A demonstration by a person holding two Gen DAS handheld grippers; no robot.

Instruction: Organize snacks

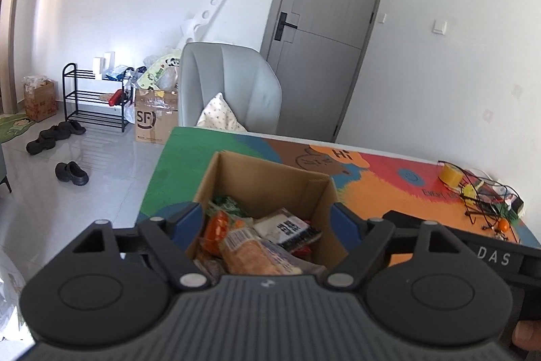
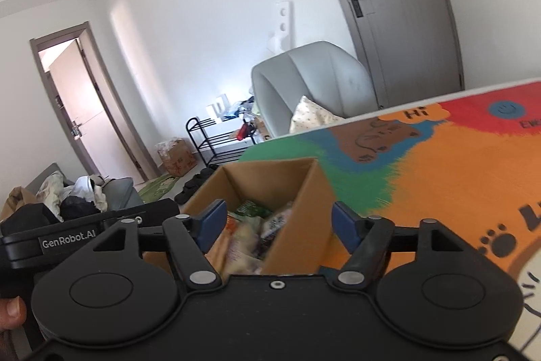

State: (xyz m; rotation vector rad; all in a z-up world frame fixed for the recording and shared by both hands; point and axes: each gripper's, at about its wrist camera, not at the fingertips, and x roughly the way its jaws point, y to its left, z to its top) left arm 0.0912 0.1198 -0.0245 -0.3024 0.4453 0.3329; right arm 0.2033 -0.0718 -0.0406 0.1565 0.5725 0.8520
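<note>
Left wrist view: you are holding the left gripper [image 1: 268, 219] with its blue fingers [image 1: 187, 220] spread wide, and they are straddling the near end of the open cardboard box [image 1: 267, 178] without visibly pressing on it, so the gripper is released and gripping nothing. The box is sitting directly ahead of the jaws, on the colourful cartoon mat [image 1: 389, 178] near the table's left edge. It is plain brown, flaps cut away, and is packed with snack packets [image 1: 257, 235]: an orange one, a green one at the back, a white one with dark lettering, and a clear wrapper over something tan are showing; more are lying under these and I cannot count them exactly. Part of the right gripper's black body, lettered "DAS", is crossing the lower right.

In the right wrist view you are holding the right gripper [image 2: 277, 222] released as well, its two blue fingers [image 2: 211, 222] standing apart on either side of the box's near right corner [image 2: 297, 219], with nothing clamped. The picture is blurred, so the packets [image 2: 252, 235] inside are reading only as smears of colour.

One box is in view. Further out on the mat, a yellow tape roll [image 1: 449, 175] is lying beside a black wire basket [image 1: 487, 195]. Beyond the table, one grey armchair [image 1: 233, 83] is holding one patterned cushion [image 1: 219, 115].
</note>
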